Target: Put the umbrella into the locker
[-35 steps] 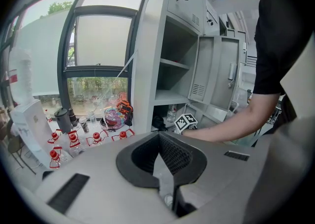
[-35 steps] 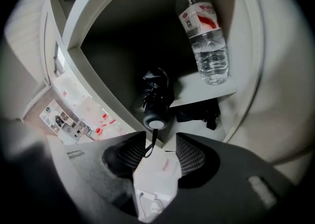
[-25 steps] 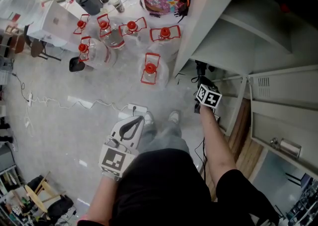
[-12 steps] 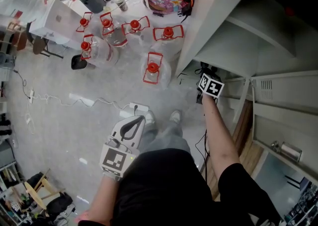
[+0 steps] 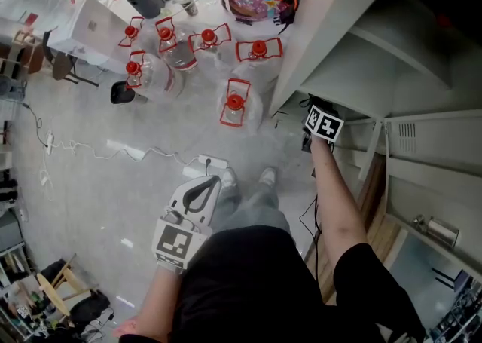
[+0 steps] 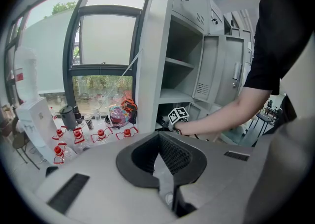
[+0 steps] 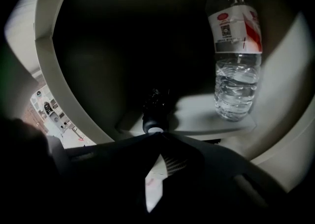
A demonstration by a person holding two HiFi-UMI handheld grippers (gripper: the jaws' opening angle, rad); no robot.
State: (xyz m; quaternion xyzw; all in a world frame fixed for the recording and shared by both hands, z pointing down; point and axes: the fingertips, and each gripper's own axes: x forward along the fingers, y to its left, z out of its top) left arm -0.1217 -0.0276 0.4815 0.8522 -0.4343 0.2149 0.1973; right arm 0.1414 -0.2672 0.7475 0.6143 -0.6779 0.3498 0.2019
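Right gripper (image 7: 157, 139) jaws are pressed together, with the umbrella (image 7: 155, 111) lying just past their tips. A bottle (image 7: 235, 55) stands to their right. Left gripper (image 6: 158, 137) jaws are closed too, on nothing.

My head camera looks steeply down over my torso at the floor and the locker (image 5: 331, 25). My left claw (image 5: 202, 192) carries a camera facing that locker from well back, sharing my right claw (image 5: 322, 124) with the head view. The right claw's camera looks from close by at a dark shelf (image 7: 197, 113) just beyond its tips.
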